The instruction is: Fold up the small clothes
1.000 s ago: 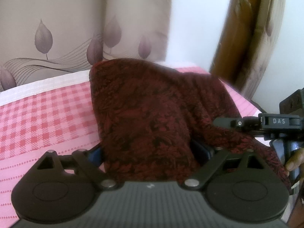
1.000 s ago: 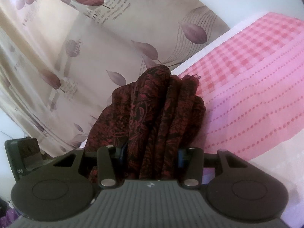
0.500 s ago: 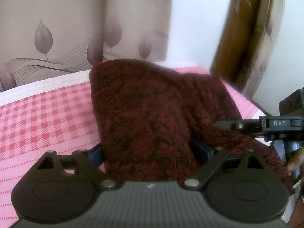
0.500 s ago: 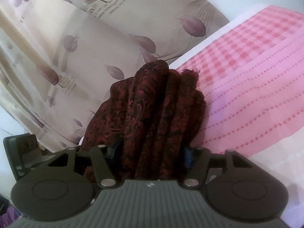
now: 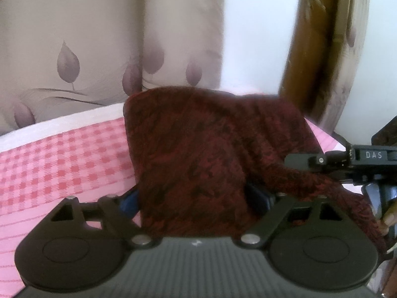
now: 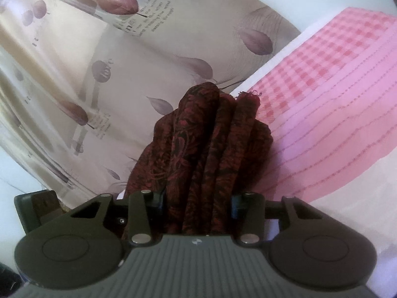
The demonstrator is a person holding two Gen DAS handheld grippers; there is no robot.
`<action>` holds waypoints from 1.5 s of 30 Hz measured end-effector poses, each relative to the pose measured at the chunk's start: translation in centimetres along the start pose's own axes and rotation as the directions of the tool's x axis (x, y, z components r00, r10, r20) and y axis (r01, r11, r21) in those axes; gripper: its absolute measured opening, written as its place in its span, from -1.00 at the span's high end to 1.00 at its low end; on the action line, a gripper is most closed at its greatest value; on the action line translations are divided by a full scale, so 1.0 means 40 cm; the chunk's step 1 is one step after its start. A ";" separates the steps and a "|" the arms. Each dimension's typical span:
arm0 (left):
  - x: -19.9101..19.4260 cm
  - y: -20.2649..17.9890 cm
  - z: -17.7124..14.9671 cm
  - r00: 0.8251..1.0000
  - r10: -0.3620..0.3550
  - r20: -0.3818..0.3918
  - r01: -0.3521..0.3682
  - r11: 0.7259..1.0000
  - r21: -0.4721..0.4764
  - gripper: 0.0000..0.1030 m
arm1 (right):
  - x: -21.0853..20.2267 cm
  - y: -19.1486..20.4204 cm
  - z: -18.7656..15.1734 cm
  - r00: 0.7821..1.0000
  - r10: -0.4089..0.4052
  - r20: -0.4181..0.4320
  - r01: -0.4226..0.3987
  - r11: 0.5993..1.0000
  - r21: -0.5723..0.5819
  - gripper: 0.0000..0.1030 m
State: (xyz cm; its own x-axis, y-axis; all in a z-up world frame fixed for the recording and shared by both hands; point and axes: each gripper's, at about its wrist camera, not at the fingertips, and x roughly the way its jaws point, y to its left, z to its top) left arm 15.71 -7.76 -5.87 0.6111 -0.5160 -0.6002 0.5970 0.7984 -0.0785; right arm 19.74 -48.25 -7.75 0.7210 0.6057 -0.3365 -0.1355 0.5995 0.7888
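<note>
A dark red cloth with a black floral print (image 5: 203,149) hangs lifted above the pink bed. My left gripper (image 5: 196,198) is shut on its near edge; the cloth covers the fingertips. My right gripper (image 6: 198,198) is shut on a bunched, pleated part of the same cloth (image 6: 211,144), which rises in folds in front of it. The right gripper also shows at the right of the left wrist view (image 5: 347,161), gripping the cloth's side. The left gripper's body shows at the lower left of the right wrist view (image 6: 34,208).
A pink and red checked bedsheet (image 5: 57,159) lies under the cloth, also in the right wrist view (image 6: 335,94). A beige curtain with purple leaves (image 5: 99,49) hangs behind the bed. A brown wooden post (image 5: 312,49) stands at the right.
The cloth has been lifted slightly; both views have tilted a little upward. Both grippers have kept their hold on it.
</note>
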 end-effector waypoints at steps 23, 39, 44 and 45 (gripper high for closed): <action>-0.057 0.182 -0.047 0.978 -0.210 -0.003 0.202 0.945 -0.257 -0.73 | 0.007 0.057 -0.036 0.999 -0.012 -0.045 0.010 1.000 -0.029 0.07; 0.073 0.184 -0.083 0.927 -0.375 -0.015 0.354 0.888 -0.294 -0.60 | 0.039 0.019 -0.045 0.993 0.013 -0.118 -0.013 1.000 0.001 -0.09; -0.024 0.126 -0.083 0.970 -0.244 0.000 0.238 0.944 -0.227 -0.58 | 0.022 0.059 -0.067 0.998 0.033 -0.058 -0.031 0.998 0.047 0.06; -0.043 0.122 -0.083 0.974 -0.226 0.000 0.221 0.951 -0.218 -0.58 | 0.020 0.071 -0.070 0.998 0.037 -0.050 -0.035 0.999 0.040 0.06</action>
State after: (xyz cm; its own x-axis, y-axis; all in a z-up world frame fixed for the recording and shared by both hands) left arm 15.86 -1.95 -7.86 0.4601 -0.6835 -0.5667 0.5895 0.7125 -0.3807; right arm 18.02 -44.62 -7.21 0.6803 0.6533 -0.3323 -0.1335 0.5562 0.8202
